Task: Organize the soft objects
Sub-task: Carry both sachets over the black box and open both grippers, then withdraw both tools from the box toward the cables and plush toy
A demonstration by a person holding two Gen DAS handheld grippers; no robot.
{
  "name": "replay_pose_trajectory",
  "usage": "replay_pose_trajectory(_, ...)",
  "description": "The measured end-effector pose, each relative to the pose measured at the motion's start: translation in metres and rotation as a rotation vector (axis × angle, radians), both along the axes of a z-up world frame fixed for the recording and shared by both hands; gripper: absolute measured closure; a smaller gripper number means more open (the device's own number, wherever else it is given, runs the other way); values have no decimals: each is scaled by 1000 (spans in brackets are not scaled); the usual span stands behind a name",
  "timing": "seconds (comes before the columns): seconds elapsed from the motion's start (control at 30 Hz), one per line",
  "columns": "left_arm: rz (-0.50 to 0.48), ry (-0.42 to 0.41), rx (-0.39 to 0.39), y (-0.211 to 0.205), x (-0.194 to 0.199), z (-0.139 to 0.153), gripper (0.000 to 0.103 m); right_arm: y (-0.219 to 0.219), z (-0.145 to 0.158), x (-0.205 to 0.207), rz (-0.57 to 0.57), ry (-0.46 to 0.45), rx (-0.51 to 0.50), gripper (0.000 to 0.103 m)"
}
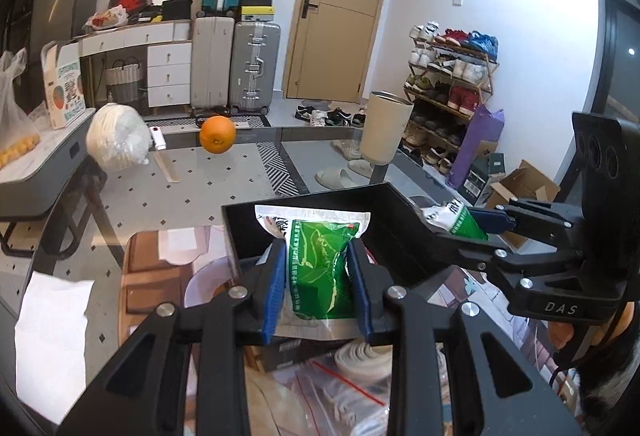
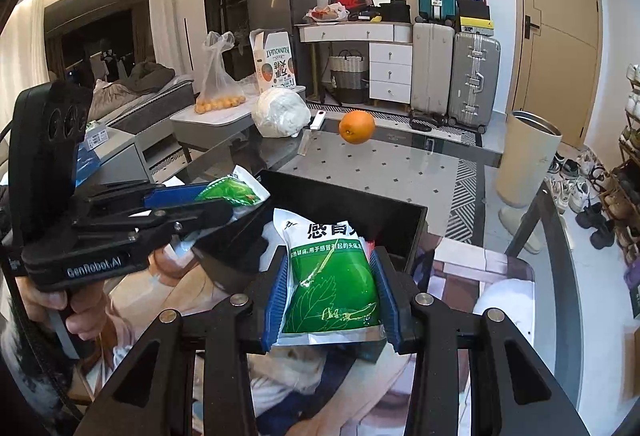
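Each gripper is shut on a green-and-white soft packet. My left gripper [image 1: 317,288] squeezes its packet [image 1: 320,260] over the near edge of a black open box [image 1: 394,204]. My right gripper [image 2: 332,296] holds the second packet [image 2: 334,276] over the same box [image 2: 360,204]. In the left wrist view the right gripper [image 1: 470,226] comes in from the right with its packet [image 1: 456,220] at the box's right rim. In the right wrist view the left gripper [image 2: 216,200] comes in from the left with its packet [image 2: 236,192] at the box's left rim.
On the glass table stand an orange [image 1: 217,135], a white wrapped bundle [image 1: 116,142], a small white device [image 1: 157,137] and a beige cylinder cup [image 1: 386,126]. Zip bags [image 1: 344,396] and paper [image 1: 52,336] lie near. A shoe rack [image 1: 452,88] and suitcases [image 1: 236,64] stand behind.
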State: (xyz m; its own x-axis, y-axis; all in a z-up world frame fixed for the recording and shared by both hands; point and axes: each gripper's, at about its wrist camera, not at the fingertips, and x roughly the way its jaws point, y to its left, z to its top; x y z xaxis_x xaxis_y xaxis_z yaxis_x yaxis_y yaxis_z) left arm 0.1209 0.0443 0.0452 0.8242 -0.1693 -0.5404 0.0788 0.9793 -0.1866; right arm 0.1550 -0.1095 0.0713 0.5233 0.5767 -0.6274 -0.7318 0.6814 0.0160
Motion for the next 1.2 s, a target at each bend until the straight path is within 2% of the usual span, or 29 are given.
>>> replay_pose_trajectory(0.13,-12,11,10,-3,15,-1,74,6,-1,13,-8,-1,-7,63)
replay_pose_trajectory(0.37,21,28,44,-6,34,-10,74,22,-10,36,-28,-10,-55,62)
replay_pose_trajectory(0.43,25,26,37,-5,37,-11,74,26,-13,40,-35,-21,-69,58)
replay_pose_trajectory(0.5,29,29,33,-3,39,-11,74,26,-14,44,-32,-17,-53,49)
replay_pose_trajectory(0.63,29,34,32,-2,40,-12,74,24,-10,43,-28,-30,-44,47)
replay_pose_trajectory(0.7,32,38,29,-2,40,-13,73,23,-9,40,-24,-34,-48,41)
replay_pose_trajectory(0.8,33,43,25,-1,40,-14,70,22,-9,36,-30,-43,-54,38)
replay_pose_trajectory(0.9,34,54,32,-2,40,-15,58,18,-8,33,-34,-38,-46,31)
replay_pose_trajectory(0.93,35,56,34,-2,40,-15,46,15,-7,32,-37,-39,-42,28)
replay_pose_trajectory(0.97,39,60,31,-2,40,-15,39,14,-7,30,-39,-40,-39,25)
replay_pose_trajectory(1.0,41,65,28,-2,39,-15,37,10,-5,28,-41,-40,-34,22)
replay_pose_trajectory(1.07,40,70,22,-2,36,-13,19,3,-2,24,-43,-31,-15,18)
replay_pose_trajectory(1.13,37,49,10,-2,28,-9,5,-5,1,19,-53,-24,-1,17)
replay_pose_trajectory(1.2,36,19,0,-2,17,-4,0,-15,4,16,-64,-11,15,10)
